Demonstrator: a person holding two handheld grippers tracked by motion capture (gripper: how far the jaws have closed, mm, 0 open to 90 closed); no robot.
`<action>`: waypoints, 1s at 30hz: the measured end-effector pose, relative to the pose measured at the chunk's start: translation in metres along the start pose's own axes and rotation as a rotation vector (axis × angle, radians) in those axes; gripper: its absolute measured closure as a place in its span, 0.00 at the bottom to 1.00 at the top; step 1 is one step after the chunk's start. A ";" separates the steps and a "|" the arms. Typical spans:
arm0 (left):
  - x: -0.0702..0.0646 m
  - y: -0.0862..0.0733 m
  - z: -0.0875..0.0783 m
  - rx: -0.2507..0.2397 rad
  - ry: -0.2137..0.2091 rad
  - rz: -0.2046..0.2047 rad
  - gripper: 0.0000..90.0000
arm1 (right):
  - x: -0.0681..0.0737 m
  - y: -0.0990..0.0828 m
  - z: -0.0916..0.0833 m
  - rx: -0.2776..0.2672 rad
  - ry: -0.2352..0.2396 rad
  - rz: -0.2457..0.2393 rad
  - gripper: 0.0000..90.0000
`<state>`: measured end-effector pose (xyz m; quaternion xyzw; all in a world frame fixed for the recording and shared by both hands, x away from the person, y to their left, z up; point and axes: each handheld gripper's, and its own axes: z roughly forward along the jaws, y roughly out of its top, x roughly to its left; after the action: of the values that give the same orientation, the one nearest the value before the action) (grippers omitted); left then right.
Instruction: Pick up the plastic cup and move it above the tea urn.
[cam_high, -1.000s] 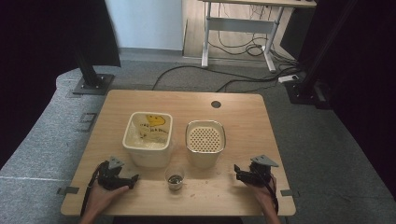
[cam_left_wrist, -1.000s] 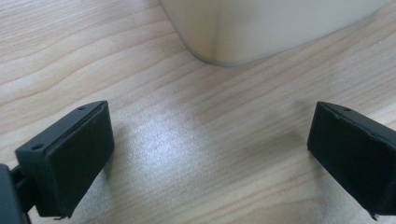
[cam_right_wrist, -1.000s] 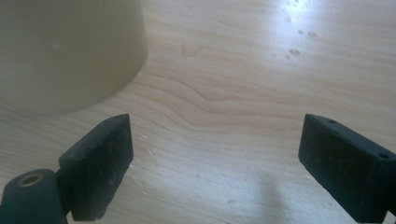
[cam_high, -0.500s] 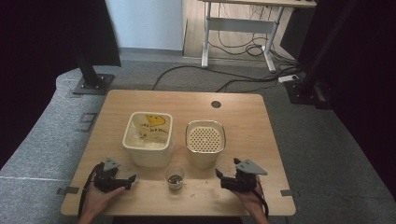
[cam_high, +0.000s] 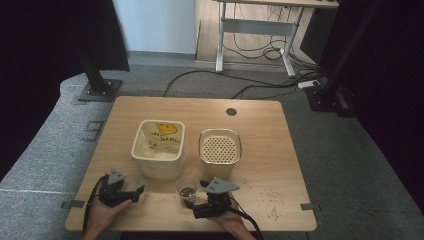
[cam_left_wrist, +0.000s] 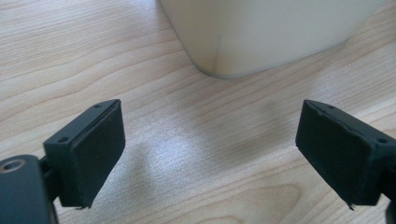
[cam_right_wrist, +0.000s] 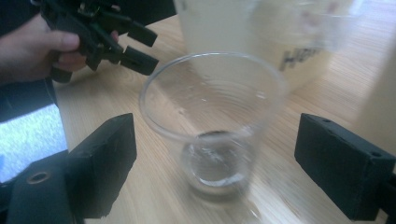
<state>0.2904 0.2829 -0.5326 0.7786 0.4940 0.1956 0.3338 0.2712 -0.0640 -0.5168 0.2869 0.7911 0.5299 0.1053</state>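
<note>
the right hand-held gripper (cam_high: 196, 206) comes in level and low from the near edge of the desk (cam_high: 125, 107), its jaws spread wide, one on either side of the small clear cup (cam_high: 187, 190) but not pressing it, which looks like the lead-in to a sideways pinch on the cup wall. they have just been narrowing a little, with the cup between them and untouched. the cup stands upright near the front edge, just in front of the gap between the cream tub (cam_high: 159, 148) and the container with the dotted lid (cam_high: 220, 151). it is thin, ribbed, see-through plastic, tapering to a round base, so likely light and easy to crush. the left hand-held gripper (cam_high: 135, 192) waits open and empty beside the tub's smooth rounded corner. the desk is pale wood grain.
</note>
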 end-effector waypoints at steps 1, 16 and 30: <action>0.000 0.000 0.000 0.000 0.000 0.000 0.10 | 0.002 0.000 0.006 0.006 -0.002 -0.018 0.14; 0.000 -0.002 0.002 0.018 0.005 -0.016 0.13 | 0.001 -0.001 0.037 0.009 -0.040 -0.061 0.37; 0.007 -0.003 0.001 0.018 0.008 -0.040 0.15 | -0.040 0.005 -0.092 -0.202 -0.219 0.062 0.37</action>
<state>0.2920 0.2903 -0.5356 0.7708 0.5126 0.1874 0.3288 0.2621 -0.1569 -0.4796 0.3553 0.7082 0.5754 0.2028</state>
